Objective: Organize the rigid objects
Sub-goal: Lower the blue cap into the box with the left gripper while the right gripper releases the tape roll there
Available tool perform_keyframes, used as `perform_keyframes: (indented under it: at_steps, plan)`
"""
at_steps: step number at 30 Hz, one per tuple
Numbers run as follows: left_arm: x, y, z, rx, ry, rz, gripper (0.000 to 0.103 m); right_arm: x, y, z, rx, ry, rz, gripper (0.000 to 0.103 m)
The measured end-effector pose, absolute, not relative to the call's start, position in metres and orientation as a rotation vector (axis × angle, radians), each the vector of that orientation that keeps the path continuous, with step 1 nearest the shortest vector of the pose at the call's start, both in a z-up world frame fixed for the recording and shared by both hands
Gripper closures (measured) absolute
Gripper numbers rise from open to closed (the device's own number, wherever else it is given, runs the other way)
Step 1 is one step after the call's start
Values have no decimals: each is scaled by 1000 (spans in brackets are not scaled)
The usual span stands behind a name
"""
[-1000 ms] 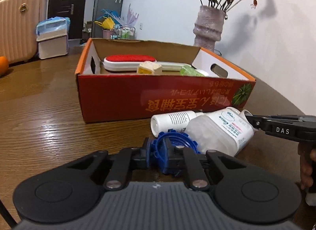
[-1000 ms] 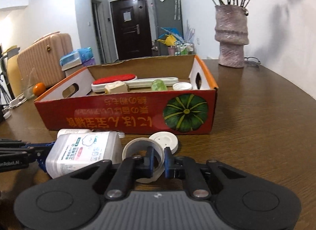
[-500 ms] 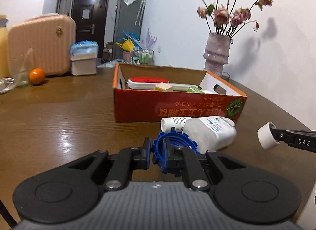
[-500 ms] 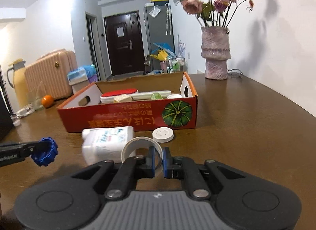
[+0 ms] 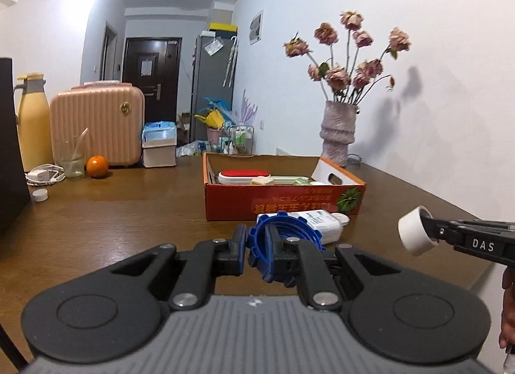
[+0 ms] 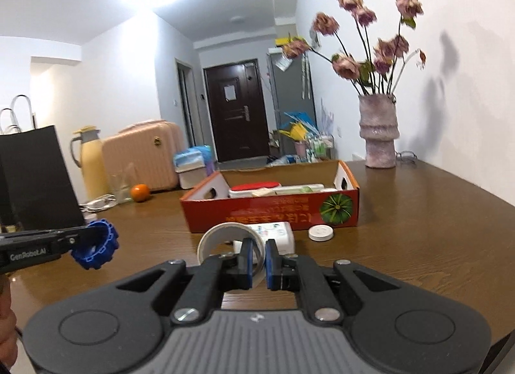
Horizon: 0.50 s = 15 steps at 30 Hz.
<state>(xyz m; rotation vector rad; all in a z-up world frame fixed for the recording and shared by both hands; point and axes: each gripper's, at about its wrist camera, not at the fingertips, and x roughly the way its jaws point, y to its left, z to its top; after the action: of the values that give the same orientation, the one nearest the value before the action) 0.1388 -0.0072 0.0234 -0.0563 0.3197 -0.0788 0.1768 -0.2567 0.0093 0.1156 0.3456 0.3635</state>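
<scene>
My left hand-held gripper [image 5: 258,251] is clamped tight on the rim of a blue toothed cap [image 5: 283,242], held clear above the worktop [image 5: 122,223]. My right hand-held gripper [image 6: 258,259] pinches the wall of a white ring-shaped cap [image 6: 225,239], also off the surface. The red cardboard box [image 6: 273,213] is my landmark: a white bottle [image 6: 276,235] lies on its side just in front of it, a flat white lid [image 6: 321,232] beside that. Inside the box, a red-topped white case [image 5: 244,176]. A vase of dried roses [image 6: 379,131] stands behind the box's right end.
</scene>
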Motion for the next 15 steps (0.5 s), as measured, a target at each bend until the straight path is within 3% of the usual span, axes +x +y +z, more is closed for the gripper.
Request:
perform_keyframes:
  at_steps: [15]
  plan:
    - [84, -5, 48, -69, 208, -92, 90, 117, -258, 32, 106, 247, 361, 96]
